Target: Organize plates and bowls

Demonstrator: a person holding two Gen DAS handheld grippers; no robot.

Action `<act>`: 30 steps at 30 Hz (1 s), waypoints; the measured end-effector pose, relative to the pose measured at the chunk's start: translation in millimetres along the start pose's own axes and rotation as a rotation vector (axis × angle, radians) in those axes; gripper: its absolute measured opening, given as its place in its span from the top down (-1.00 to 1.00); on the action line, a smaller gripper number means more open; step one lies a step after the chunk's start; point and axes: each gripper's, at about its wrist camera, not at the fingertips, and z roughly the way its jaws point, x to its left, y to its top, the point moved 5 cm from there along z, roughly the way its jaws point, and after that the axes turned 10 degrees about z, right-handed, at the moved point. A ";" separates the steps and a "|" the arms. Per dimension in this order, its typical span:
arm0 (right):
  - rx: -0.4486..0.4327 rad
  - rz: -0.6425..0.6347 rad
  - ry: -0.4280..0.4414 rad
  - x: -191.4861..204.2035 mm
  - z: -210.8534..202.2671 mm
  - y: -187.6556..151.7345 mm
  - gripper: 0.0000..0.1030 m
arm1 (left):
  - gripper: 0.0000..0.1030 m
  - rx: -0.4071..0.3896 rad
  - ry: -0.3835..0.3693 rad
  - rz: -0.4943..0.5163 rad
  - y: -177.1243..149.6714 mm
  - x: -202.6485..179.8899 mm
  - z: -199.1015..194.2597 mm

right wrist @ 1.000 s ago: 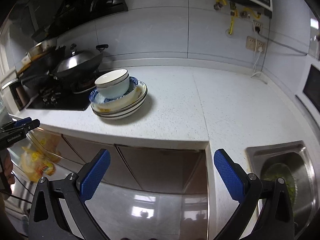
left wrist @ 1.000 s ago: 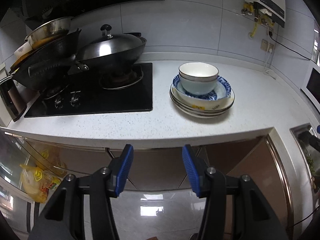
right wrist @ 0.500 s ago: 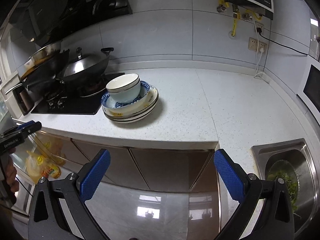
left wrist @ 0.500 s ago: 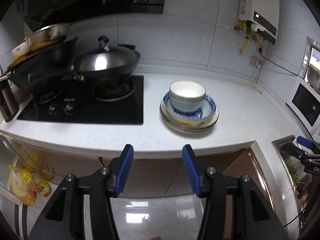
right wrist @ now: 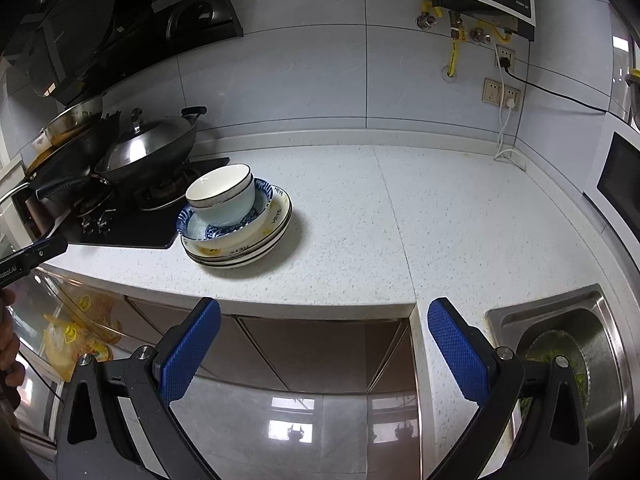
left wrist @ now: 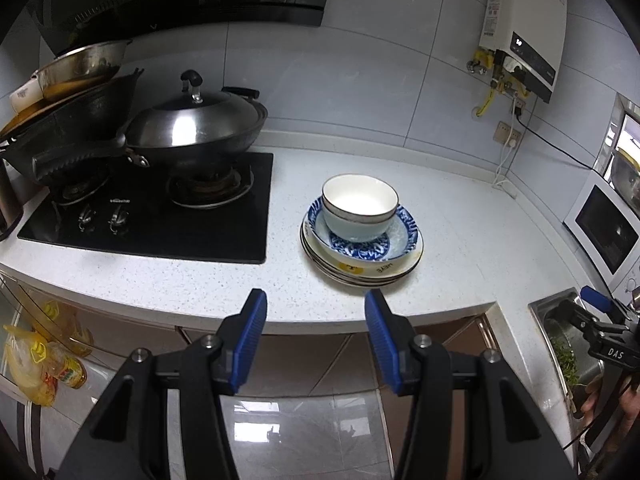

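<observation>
Both the left gripper (left wrist: 314,306) and the right gripper (right wrist: 324,314) hang with jaws apart and empty, the stacked bowls (left wrist: 360,210) and plates (left wrist: 362,268) on the table (left wrist: 460,240) ahead.

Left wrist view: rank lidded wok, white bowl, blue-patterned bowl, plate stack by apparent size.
1. lidded wok
2. plate stack
3. blue-patterned bowl, nearly as wide as the plates
4. white bowl
The wok sits farther back, so it is likely larger still.

A home kitchen: a gas hob (left wrist: 152,216) carrying a lidded wok (left wrist: 196,128), a speckled white countertop (right wrist: 400,216), a steel sink (right wrist: 568,360), a wall-mounted water heater (left wrist: 524,20).
</observation>
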 end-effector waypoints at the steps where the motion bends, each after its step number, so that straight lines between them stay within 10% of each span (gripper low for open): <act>1: 0.000 0.000 0.002 0.5 0.4 0.5 -0.98 | 0.05 0.002 0.001 -0.002 -0.8 0.1 1.0; 30: 0.001 -0.062 0.050 32.9 13.8 12.6 -0.98 | 0.05 0.019 0.032 0.014 0.2 5.7 16.5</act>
